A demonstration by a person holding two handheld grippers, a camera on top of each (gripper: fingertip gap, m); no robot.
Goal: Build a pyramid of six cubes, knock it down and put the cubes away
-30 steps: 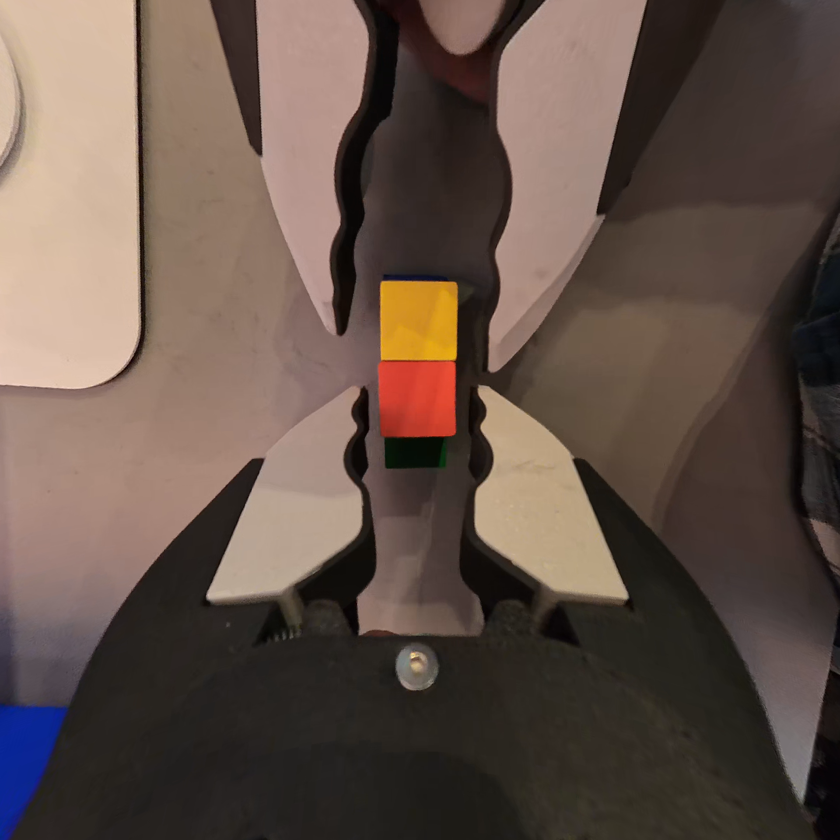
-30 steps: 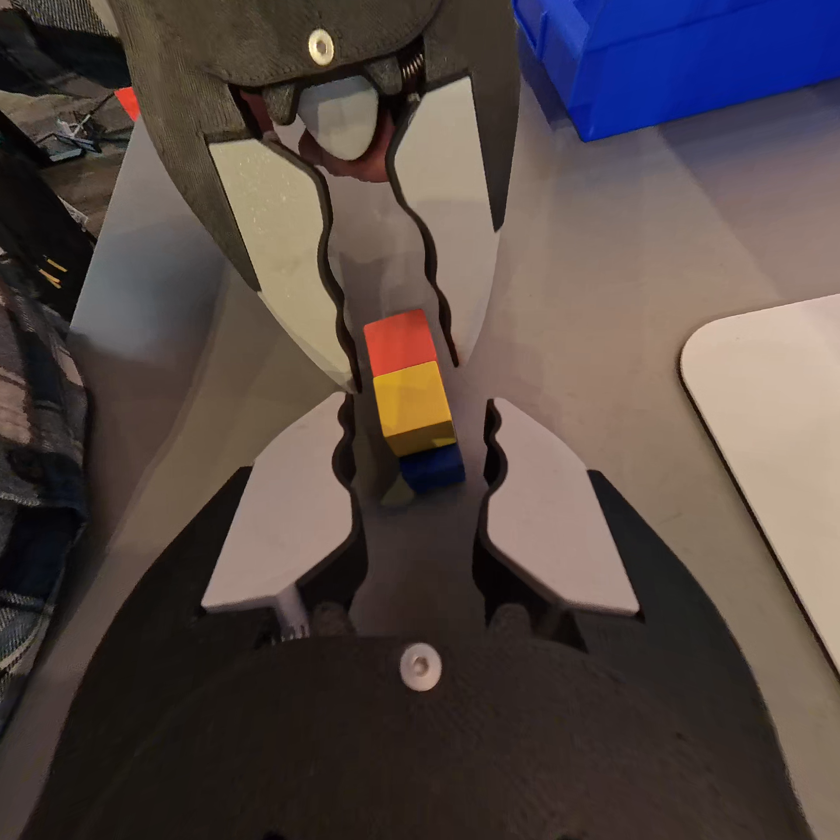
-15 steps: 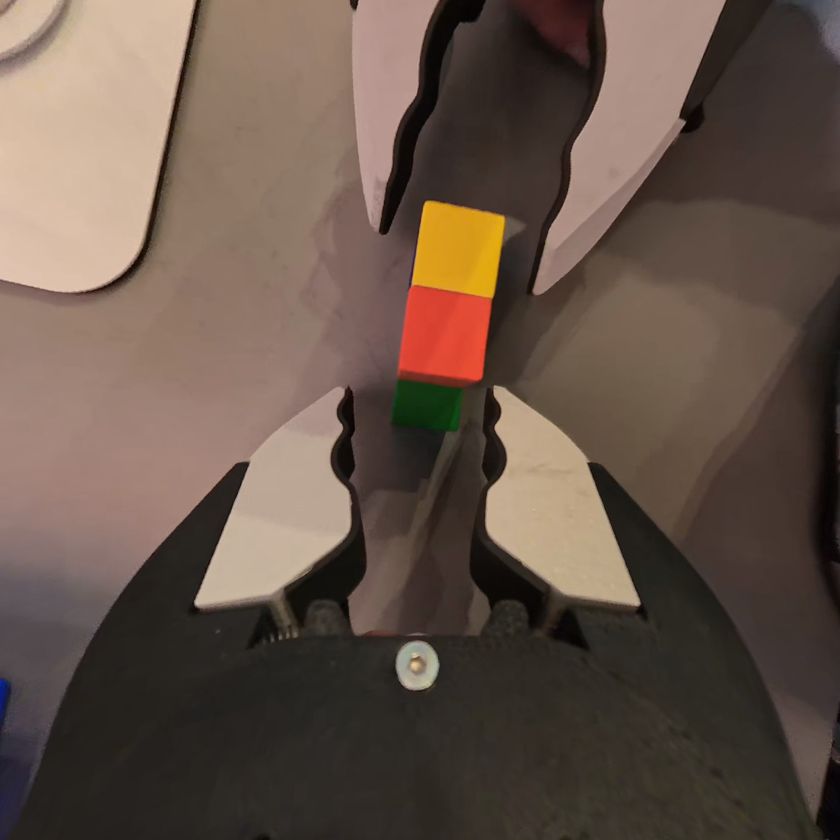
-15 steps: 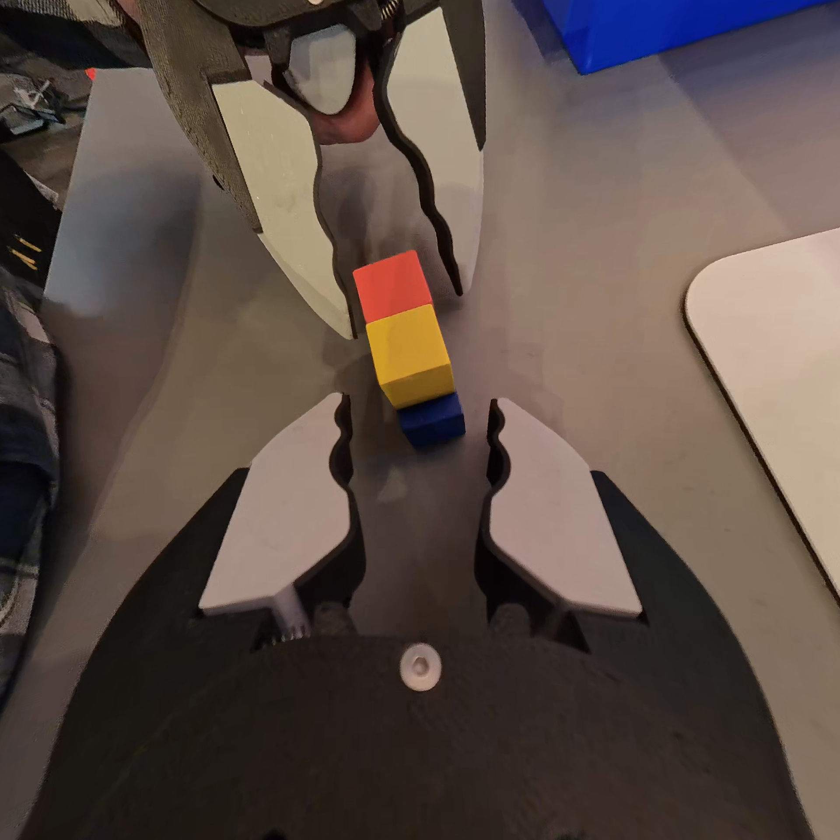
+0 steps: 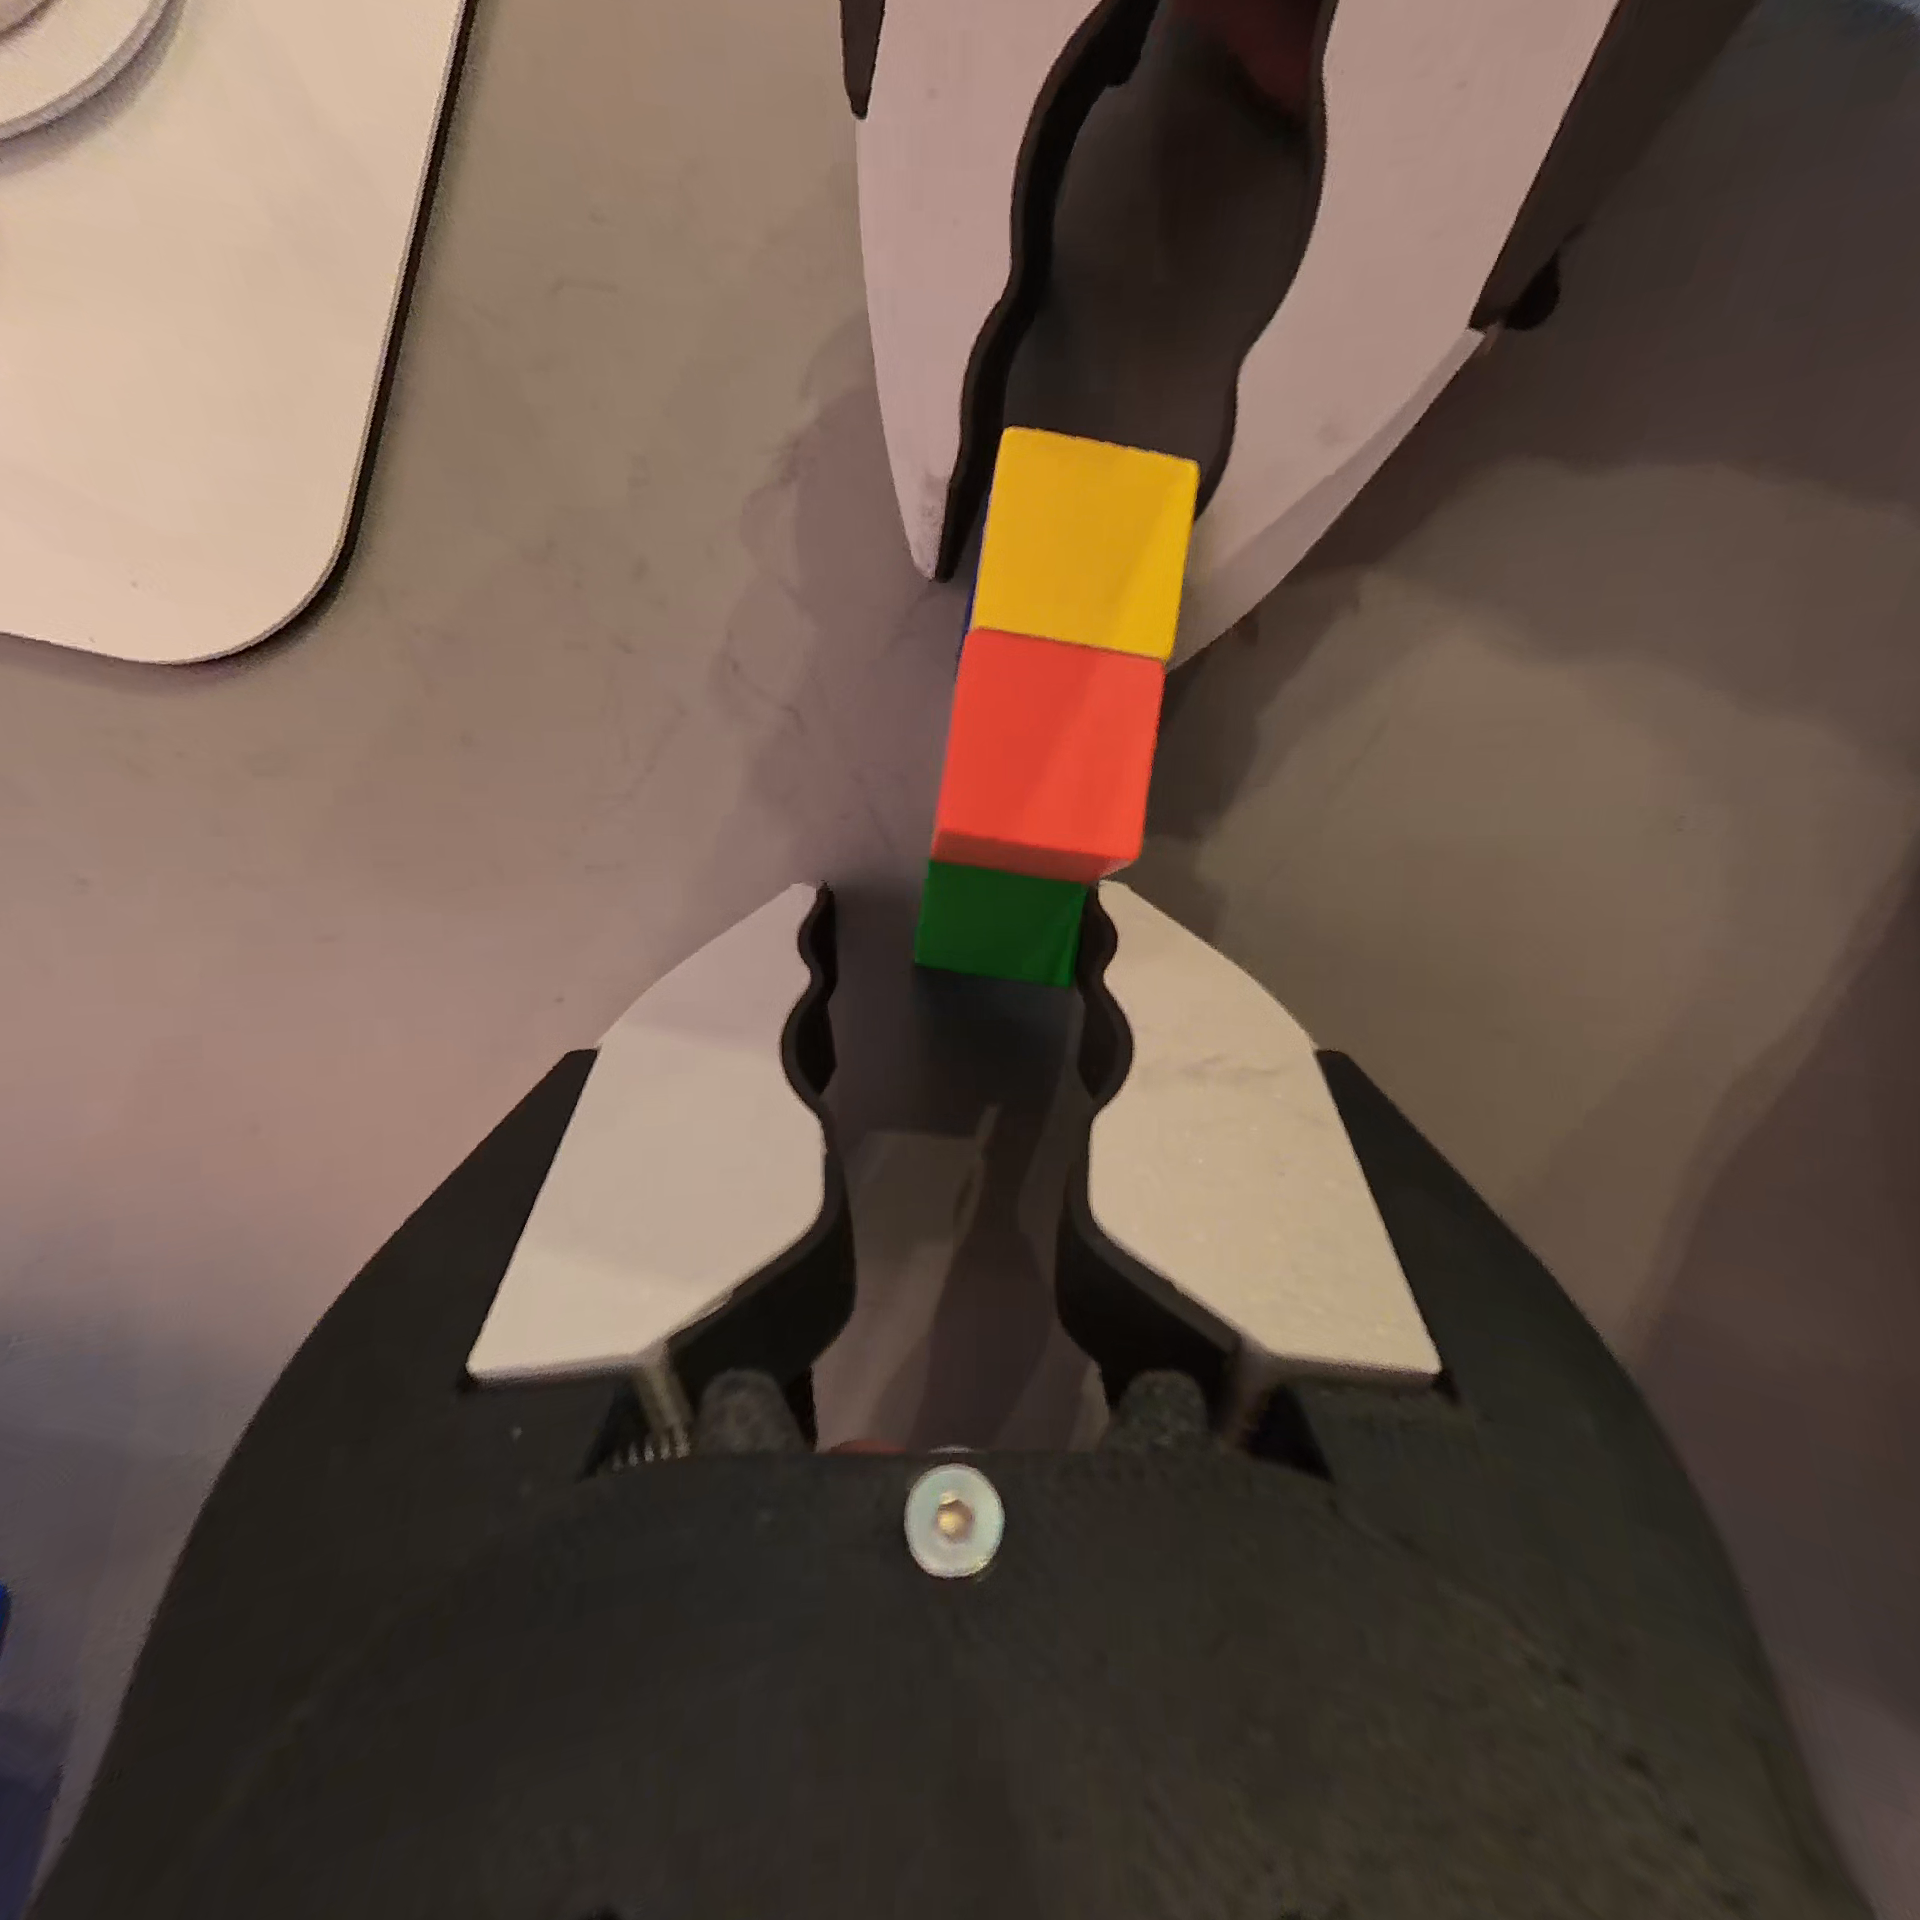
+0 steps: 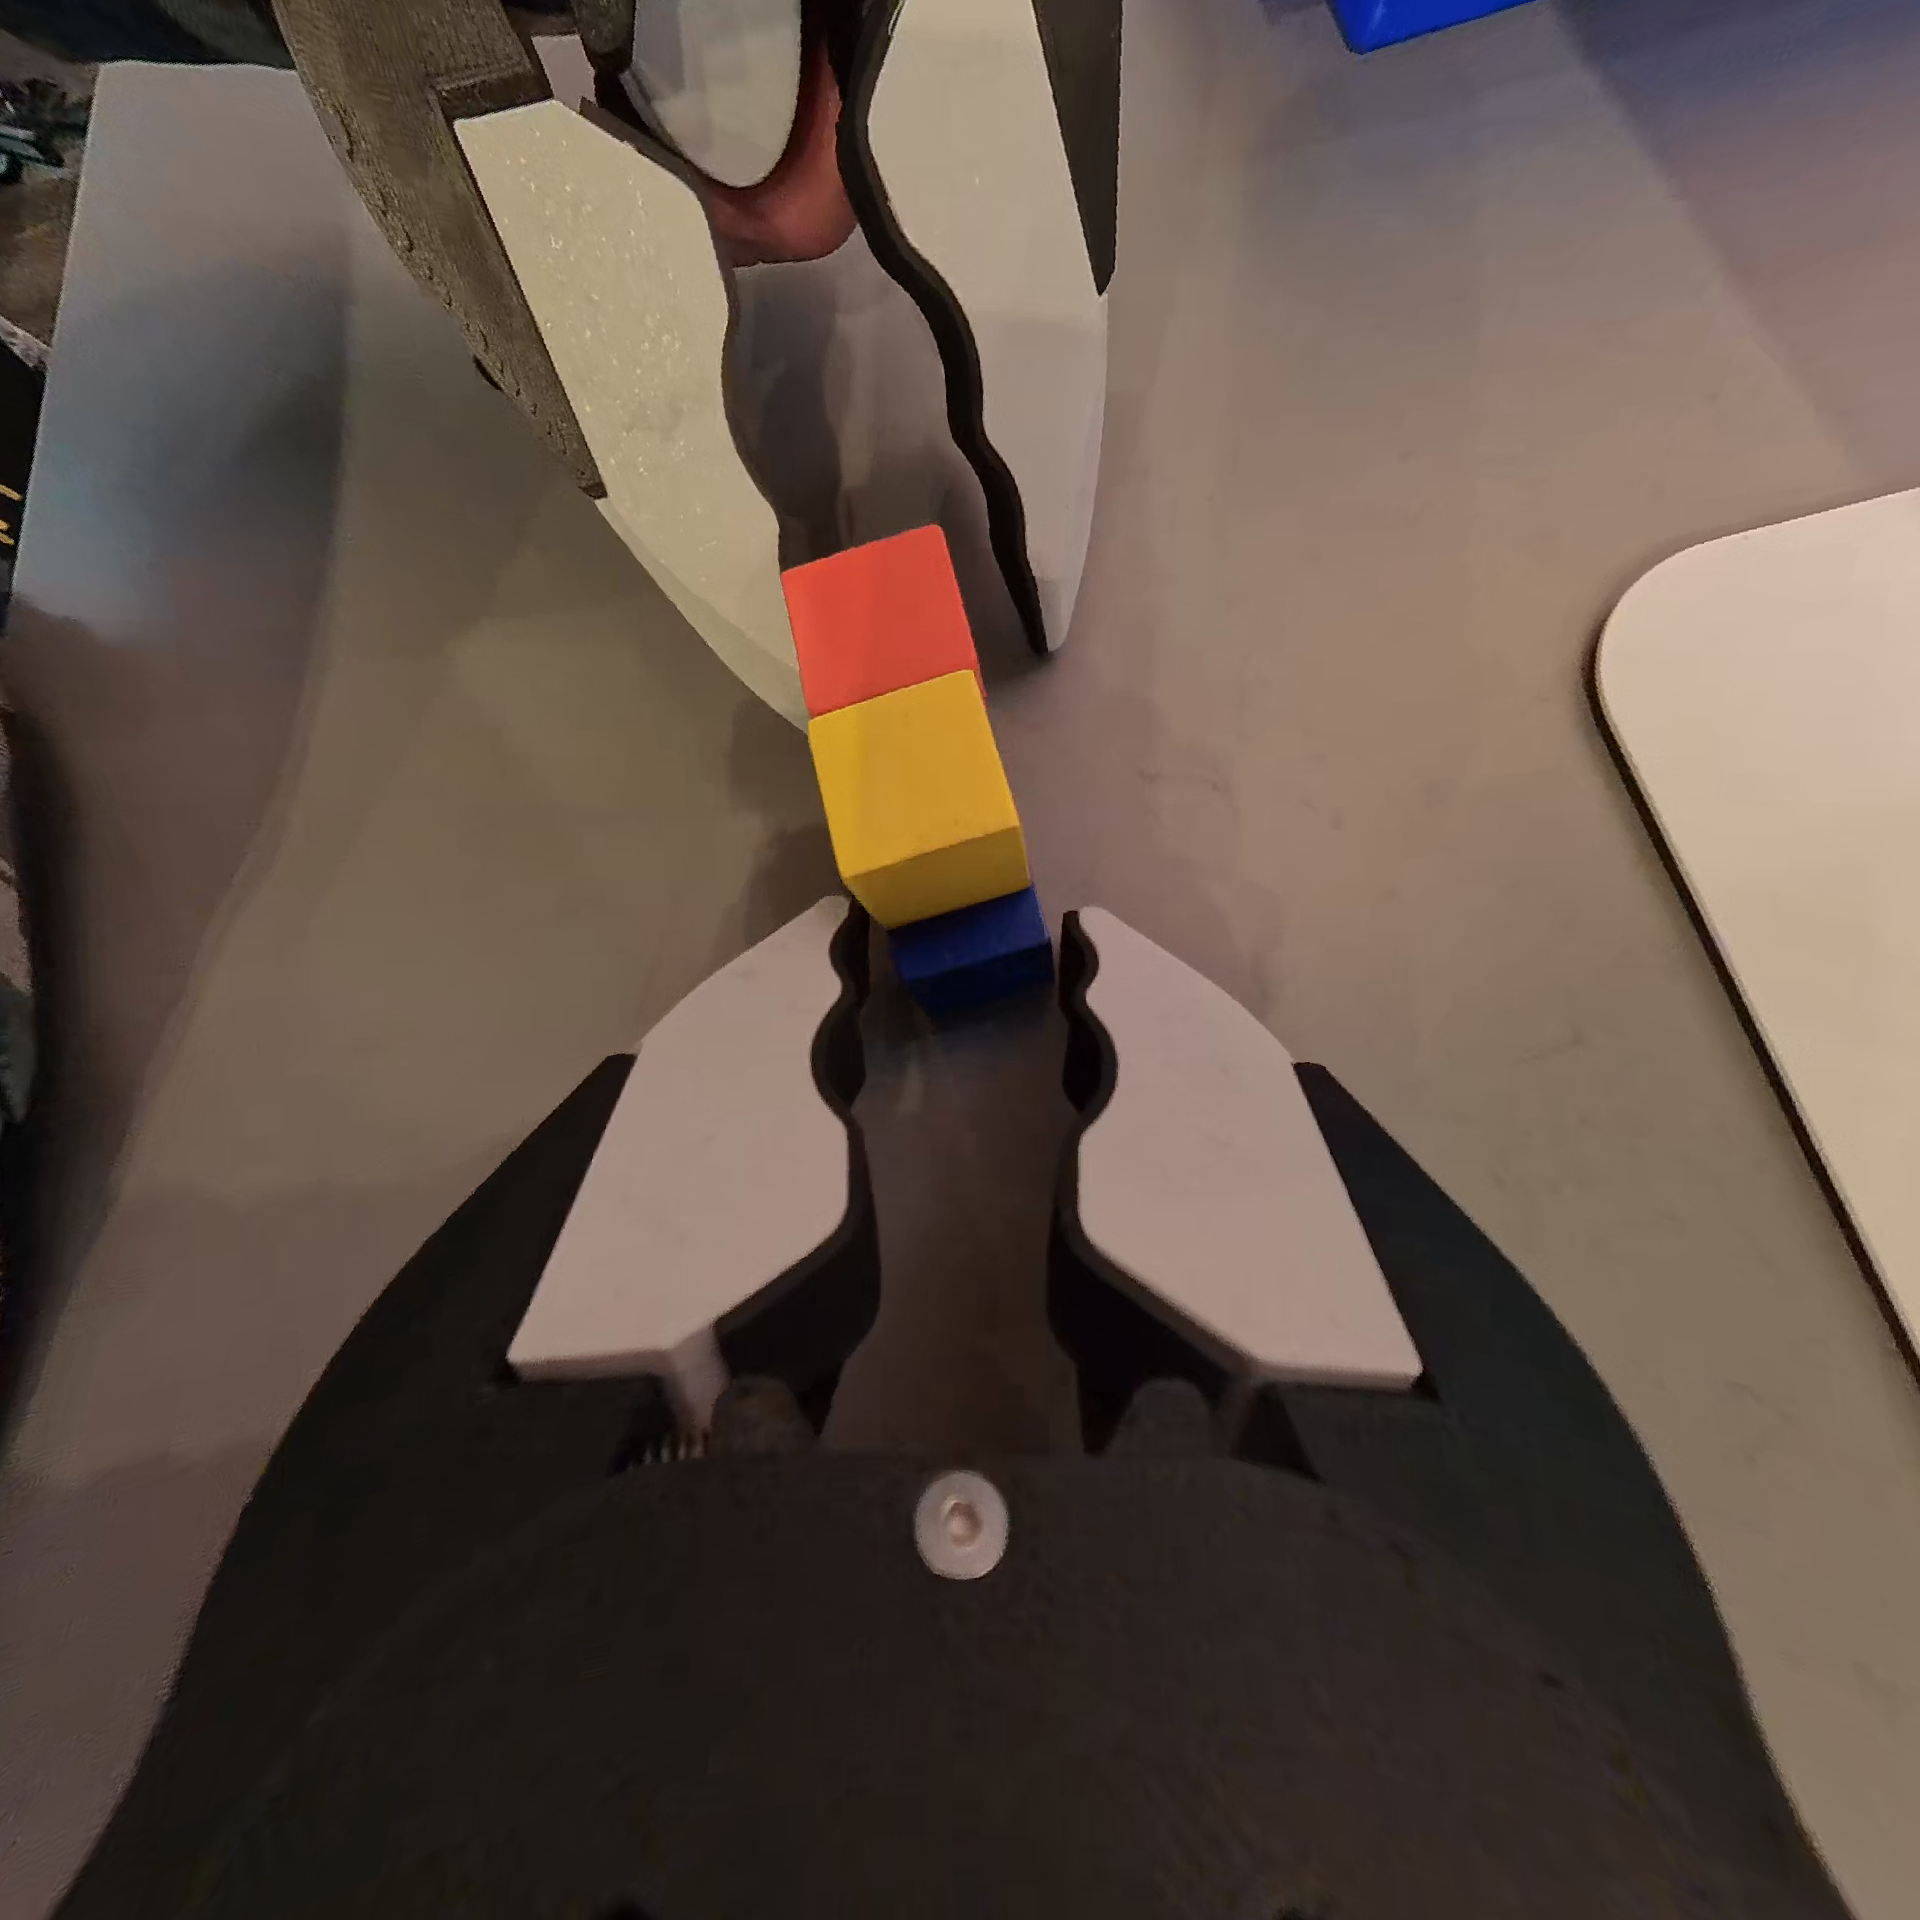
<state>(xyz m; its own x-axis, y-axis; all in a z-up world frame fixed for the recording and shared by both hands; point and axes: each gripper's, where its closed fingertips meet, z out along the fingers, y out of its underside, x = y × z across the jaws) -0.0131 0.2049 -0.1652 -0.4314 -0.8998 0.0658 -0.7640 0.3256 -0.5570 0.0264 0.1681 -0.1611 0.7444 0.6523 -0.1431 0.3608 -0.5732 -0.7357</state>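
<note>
A small stack of cubes stands on the grey table (image 5: pixel 468 831). In the left wrist view a green cube (image 5: pixel 992 920) is nearest, with a red cube (image 5: pixel 1049 748) and a yellow cube (image 5: pixel 1086 540) on the tier above. My left gripper (image 5: pixel 961 904) is open around the green cube: its right pad touches the cube and its left pad stands apart. In the right wrist view a blue cube (image 6: pixel 971 951) is nearest, below the yellow cube (image 6: pixel 909 790) and red cube (image 6: pixel 878 613). My right gripper (image 6: pixel 958 920) is open around the blue cube, with thin gaps on both sides.
A white board with rounded corners lies on the table, at the upper left in the left wrist view (image 5: pixel 156 312) and at the right in the right wrist view (image 6: pixel 1787 831). A blue bin (image 6: pixel 1423 21) sits at the far edge. The table's edge runs along the left of the right wrist view.
The left gripper drew back from the stack and opened wider, then narrowed again beside the green cube. The right gripper's jaws narrowed around the blue cube. The cubes have stayed stacked.
</note>
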